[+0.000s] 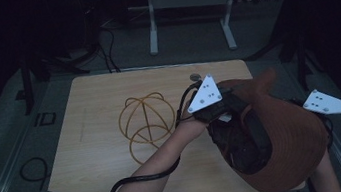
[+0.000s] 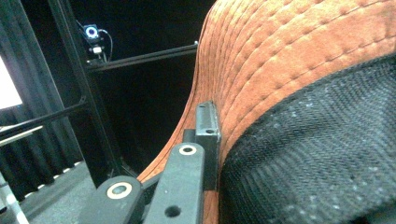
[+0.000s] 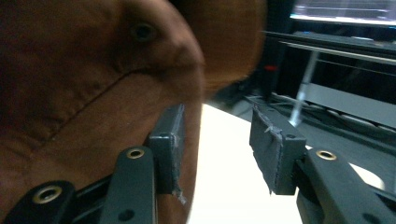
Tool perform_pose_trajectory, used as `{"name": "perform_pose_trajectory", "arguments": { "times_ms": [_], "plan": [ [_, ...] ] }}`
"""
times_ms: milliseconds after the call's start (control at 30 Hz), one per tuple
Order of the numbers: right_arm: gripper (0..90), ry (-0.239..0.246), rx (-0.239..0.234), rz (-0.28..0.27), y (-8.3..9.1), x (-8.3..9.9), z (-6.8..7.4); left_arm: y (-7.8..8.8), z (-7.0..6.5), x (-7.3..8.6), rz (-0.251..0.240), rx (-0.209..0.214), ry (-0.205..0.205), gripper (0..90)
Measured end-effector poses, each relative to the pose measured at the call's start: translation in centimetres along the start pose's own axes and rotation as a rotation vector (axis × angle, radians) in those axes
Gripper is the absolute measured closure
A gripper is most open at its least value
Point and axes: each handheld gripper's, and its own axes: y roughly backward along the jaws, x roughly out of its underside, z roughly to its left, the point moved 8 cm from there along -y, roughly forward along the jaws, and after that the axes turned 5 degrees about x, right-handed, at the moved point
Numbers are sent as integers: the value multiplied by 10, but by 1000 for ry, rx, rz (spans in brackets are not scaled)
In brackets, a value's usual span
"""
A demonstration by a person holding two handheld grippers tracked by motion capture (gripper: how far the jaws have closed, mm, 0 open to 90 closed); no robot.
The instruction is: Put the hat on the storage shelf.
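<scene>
A rust-orange cap [image 1: 292,149] with a black inner lining [image 2: 317,158] hangs over the table's right front part, its open side turned up. My left gripper [image 2: 218,140] is shut on the cap's stitched brim [image 2: 280,60]; one black jaw lies flat against the brim's edge and the other is hidden behind the fabric. In the high view that gripper [image 1: 224,113] sits under its grey plate at the cap's left rim. My right gripper [image 3: 219,135] stands open beside the cap's crown [image 3: 84,93], which lies against the outside of its left jaw. Nothing is between its pads.
A yellow wire ball frame [image 1: 146,119] stands on the wooden table [image 1: 94,177] left of the cap. A small round disc [image 1: 195,77] lies near the far edge. A white desk frame [image 1: 188,18] stands behind the table. Cables [image 1: 32,171] run on the floor at left.
</scene>
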Motion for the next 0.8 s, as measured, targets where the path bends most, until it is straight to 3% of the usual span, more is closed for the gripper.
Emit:
{"name": "perform_pose_trajectory", "arguments": {
  "times_ms": [133,267,367,467,700,800],
  "plan": [
    [512,37,-68,-17,-8,-7,14,-1,-4,-1,-4,33,5,870],
    [510,78,-100,-25,-12,-11,24,-4,-9,-2,-8,58,3,870],
    [527,69,-125,-34,-14,-13,28,-4,-8,-2,-11,66,16,870],
    [577,63,-140,-39,-17,-15,31,-5,-8,-2,-12,62,24,870],
    [847,24,-126,-47,-20,-16,30,-4,-7,-1,-7,65,29,868],
    [871,4,-129,-48,-20,-16,30,-3,-7,-2,-4,67,20,866]
  ]
}}
